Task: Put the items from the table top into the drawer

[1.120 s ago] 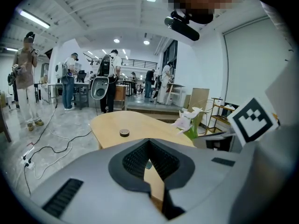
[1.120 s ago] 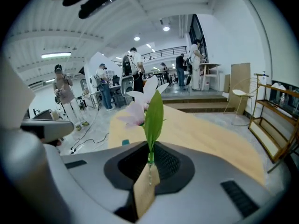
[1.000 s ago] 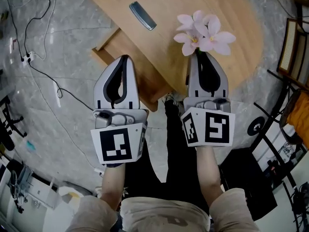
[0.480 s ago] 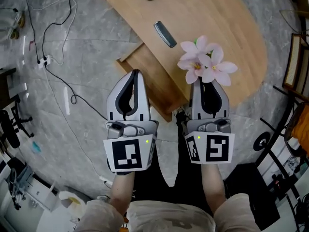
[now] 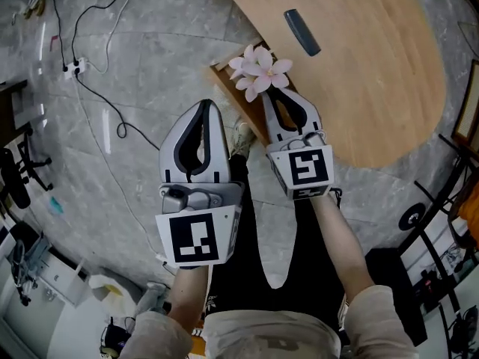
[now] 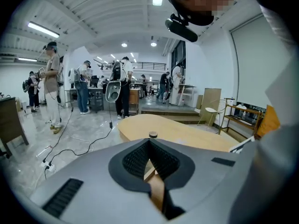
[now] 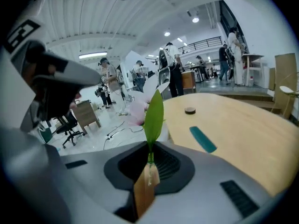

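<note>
Bright, even indoor light throughout, from ceiling strip lights (image 6: 44,29) glowing at ten and twelve o'clock in the left gripper view. In the head view the glossy floor (image 5: 165,51) carries a pale sheen at nine o'clock, shadows are faint, and the flower (image 5: 260,69) looks slightly washed out. Both gripper views bow strongly and have black corners. The left gripper (image 6: 149,143) and right gripper (image 7: 150,158) render soft up close.

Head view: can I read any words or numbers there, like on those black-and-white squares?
No words or numbers can be read anywhere.
Black-and-white square marker on the left white cube: pattern only, no letters.
Marker on the right white cube: the same.
Dark print on the person's beige shirt: cut off, unreadable.
</note>
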Action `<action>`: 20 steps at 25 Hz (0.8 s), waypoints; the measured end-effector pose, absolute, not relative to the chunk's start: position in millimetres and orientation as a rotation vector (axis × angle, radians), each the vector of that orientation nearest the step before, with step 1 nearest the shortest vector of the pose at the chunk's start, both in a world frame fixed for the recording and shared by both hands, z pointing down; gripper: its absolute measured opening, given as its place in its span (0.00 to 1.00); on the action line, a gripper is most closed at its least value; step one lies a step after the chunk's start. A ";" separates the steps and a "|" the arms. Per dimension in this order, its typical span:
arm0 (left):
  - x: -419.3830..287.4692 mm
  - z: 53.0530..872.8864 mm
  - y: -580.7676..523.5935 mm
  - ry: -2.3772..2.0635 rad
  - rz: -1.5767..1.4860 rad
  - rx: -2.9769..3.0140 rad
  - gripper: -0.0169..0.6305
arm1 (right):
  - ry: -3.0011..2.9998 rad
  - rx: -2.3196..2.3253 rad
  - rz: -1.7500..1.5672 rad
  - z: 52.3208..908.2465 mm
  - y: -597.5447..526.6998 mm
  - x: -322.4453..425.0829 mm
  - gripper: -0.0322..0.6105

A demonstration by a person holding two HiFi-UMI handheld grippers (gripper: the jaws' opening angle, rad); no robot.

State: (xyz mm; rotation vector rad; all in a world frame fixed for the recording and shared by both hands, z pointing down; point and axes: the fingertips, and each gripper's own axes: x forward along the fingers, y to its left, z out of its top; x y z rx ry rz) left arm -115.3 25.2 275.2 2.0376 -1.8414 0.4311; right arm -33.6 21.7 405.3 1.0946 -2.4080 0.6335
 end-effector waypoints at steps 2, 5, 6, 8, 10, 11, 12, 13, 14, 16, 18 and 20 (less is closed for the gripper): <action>-132.1 275.6 30.0 -1.859 0.450 2.021 0.04 | -2.362 1.059 0.690 444.5 28.4 -46.1 0.12; -158.3 275.2 35.6 -1.875 0.477 2.024 0.04 | -2.272 0.981 0.640 500.2 32.9 -59.9 0.12; -167.6 277.1 39.6 -1.879 0.483 2.020 0.04 | -2.233 0.955 0.617 517.6 36.0 -62.8 0.12; -184.1 282.8 49.1 -1.889 0.493 1.989 0.04 | -2.148 0.906 0.610 549.5 46.7 -64.7 0.12; -195.9 284.4 54.5 -1.906 0.478 1.945 0.04 | -2.084 0.865 0.649 571.6 57.6 -64.6 0.12; -199.4 283.2 55.0 -1.912 0.465 1.932 0.04 | -2.060 0.848 0.670 579.2 61.3 -64.4 0.12; -201.2 281.7 54.6 -1.913 0.452 1.927 0.04 | -2.037 0.834 0.681 585.4 63.8 -63.9 0.12; -201.6 280.0 53.7 -1.908 0.441 1.927 0.04 | -2.016 0.821 0.679 590.5 65.4 -63.2 0.12; -201.0 278.2 52.4 -1.899 0.434 1.932 0.04 | -2.002 0.807 0.666 594.1 66.3 -62.5 0.12; -199.3 274.3 49.2 -1.879 0.423 1.951 0.04 | -1.982 0.782 0.642 597.4 67.4 -62.0 0.12; -199.7 272.3 45.1 -1.863 0.412 1.968 0.04 | -1.962 0.771 0.634 597.3 68.1 -62.7 0.12; -202.0 273.1 41.9 -1.856 0.397 1.969 0.04 | -1.959 0.774 0.628 597.2 66.6 -64.5 0.14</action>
